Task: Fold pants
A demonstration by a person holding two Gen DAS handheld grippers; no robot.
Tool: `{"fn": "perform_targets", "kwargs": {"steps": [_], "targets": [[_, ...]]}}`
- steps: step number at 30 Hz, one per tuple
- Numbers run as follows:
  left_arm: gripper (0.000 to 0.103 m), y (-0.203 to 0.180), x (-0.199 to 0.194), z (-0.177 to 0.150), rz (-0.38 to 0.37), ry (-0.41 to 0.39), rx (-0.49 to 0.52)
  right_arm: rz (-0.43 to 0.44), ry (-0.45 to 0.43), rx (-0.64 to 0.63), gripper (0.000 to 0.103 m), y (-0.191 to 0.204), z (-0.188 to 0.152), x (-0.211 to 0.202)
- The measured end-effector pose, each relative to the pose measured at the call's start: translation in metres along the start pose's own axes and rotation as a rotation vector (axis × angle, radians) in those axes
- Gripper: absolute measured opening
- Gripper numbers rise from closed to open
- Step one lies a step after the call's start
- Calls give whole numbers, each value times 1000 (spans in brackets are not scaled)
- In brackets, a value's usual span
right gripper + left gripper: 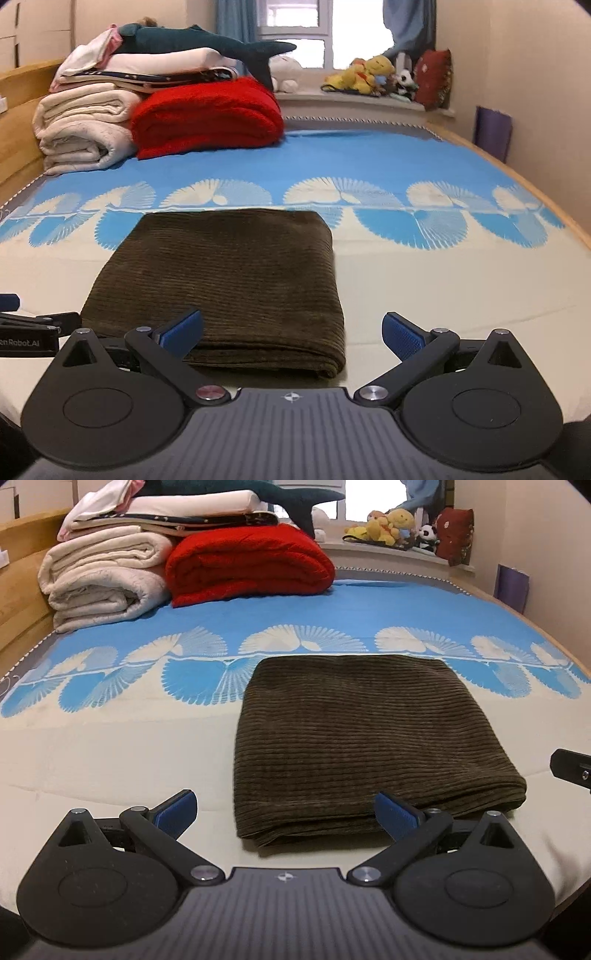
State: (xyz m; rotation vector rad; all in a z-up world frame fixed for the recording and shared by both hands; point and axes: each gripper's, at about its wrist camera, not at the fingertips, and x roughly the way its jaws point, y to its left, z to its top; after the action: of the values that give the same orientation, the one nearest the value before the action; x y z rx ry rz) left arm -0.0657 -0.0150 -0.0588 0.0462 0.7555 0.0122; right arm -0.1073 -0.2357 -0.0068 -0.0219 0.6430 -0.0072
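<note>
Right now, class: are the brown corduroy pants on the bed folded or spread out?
Folded. The pants lie as a compact rectangle on the bed, with stacked layers visible along the near edge.

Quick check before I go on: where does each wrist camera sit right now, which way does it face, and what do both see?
Left wrist: sits on the left tongs, low over the bed, facing the window; the pants lie right of centre; own open blue pads show.
Right wrist: sits on the right tongs, same heading; pants left of centre; own open pads show, left tongs at the left edge.
Shared: folded pants, red blanket, plush toys.
</note>
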Motion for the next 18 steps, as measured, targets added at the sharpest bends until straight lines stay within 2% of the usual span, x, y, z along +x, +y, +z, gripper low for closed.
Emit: {"fn": "perform_targets", "kwargs": {"steps": [7, 18], "targets": [[103, -8, 0, -3, -20, -16, 34, 3, 4, -5, 102, 0, -1, 3], [103, 2, 7, -6, -16, 37, -6, -16, 36, 1, 102, 3, 0, 12]]}}
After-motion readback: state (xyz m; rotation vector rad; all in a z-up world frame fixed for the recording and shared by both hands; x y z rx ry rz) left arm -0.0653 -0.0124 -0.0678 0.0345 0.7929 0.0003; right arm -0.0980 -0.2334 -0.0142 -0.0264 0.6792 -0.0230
